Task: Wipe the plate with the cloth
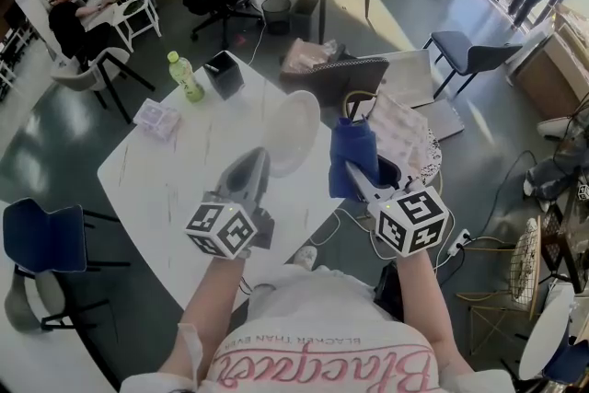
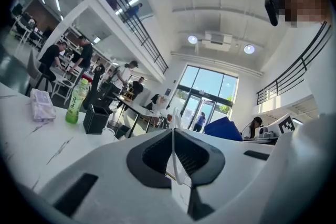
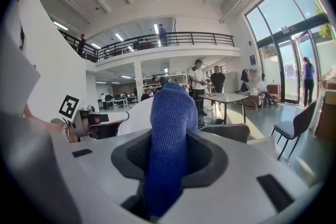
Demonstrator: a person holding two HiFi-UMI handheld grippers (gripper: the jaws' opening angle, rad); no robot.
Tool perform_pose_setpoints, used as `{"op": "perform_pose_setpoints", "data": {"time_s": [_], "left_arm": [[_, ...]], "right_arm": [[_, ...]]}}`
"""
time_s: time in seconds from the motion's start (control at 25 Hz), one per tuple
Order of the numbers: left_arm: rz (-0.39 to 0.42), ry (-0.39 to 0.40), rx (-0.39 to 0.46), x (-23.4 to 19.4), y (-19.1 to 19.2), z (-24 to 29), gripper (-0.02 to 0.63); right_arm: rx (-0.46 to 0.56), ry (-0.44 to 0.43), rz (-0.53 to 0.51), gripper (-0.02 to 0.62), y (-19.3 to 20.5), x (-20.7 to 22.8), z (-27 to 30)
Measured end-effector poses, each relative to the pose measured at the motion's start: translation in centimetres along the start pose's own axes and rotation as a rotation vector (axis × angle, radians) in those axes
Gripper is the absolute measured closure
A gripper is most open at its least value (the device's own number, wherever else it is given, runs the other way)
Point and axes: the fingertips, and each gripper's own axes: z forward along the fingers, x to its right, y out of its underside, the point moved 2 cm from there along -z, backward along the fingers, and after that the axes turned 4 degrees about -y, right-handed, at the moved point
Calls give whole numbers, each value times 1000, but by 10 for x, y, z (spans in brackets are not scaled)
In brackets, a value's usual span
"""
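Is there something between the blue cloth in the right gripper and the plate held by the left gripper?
Nothing visible. The right gripper holds the cloth beside the plate, which the left gripper grips by its rim; only an open gap separates them.

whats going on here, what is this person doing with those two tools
A person at a white table has a hand-held claw in each hand. The left claw is shut on the rim of a white plate and holds it up on edge above the table. The right claw is shut on a blue cloth, raised right beside the plate. Whether the cloth touches the plate can't be told.
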Motion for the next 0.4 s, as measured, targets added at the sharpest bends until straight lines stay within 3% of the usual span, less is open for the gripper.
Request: {"op": "perform_pose_setpoints", "data": {"time_s": [0.4], "left_arm": [[-23, 1, 18, 3, -4, -2, 592]], "right_arm": [[-3, 9, 19, 466, 8, -4, -5]]}}
